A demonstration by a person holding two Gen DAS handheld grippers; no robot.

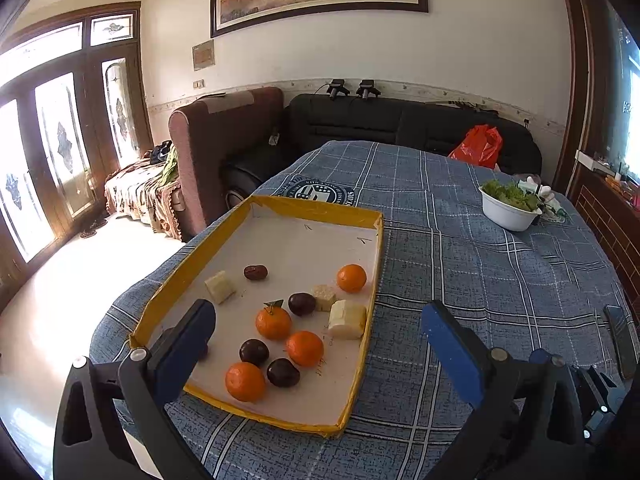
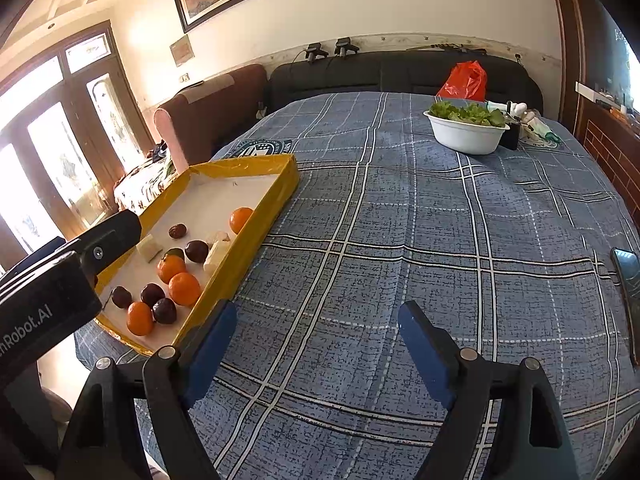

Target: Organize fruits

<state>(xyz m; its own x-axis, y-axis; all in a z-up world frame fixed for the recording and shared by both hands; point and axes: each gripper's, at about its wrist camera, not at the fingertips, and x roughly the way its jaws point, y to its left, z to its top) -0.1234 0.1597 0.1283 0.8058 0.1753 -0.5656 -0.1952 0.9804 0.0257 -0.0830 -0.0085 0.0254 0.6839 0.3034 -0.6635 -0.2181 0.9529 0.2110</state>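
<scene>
**Fruit gathered in one yellow-rimmed tray, both tongs empty**

A shallow rectangular cardboard tray (image 1: pixel 362 344) with yellow taped walls and a white paper floor sits at the left edge of a table under a blue plaid woven cloth (image 1: pixel 460 280). All the fruit lies inside it, mostly toward the near end.

Counted from the left wrist view, there are four round orange tangerines with dimpled, matte skin: one at the near wall (image 1: pixel 245 381), one beside it further in (image 1: pixel 305 348), one bearing a small green leaf (image 1: pixel 273 322), and one alone by the right wall (image 1: pixel 351 278). Three glossy, dark purple round plums are fully seen (image 1: pixel 254 352) (image 1: pixel 283 372) (image 1: pixel 302 303); a fourth shows in the right wrist view behind the left finger (image 2: pixel 121 297). One wrinkled, oval red-brown date (image 1: pixel 255 272) lies further back. Three pale, blocky cut pieces with flat faces (image 1: pixel 219 287) (image 1: pixel 324 297) (image 1: pixel 347 319) complete the set; what they are cannot be told.

The left gripper (image 1: pixel 318 338) has its blue-padded fingers spread wide over the tray's near end, holding nothing. The right gripper (image 2: pixel 314 346) hovers over bare cloth just right of the tray, its jaws wide and nothing between them.

Across the table stand a smooth white round bowl of frilly green lettuce (image 2: pixel 466 136) and a crinkled red plastic bag (image 2: pixel 464 80).
</scene>
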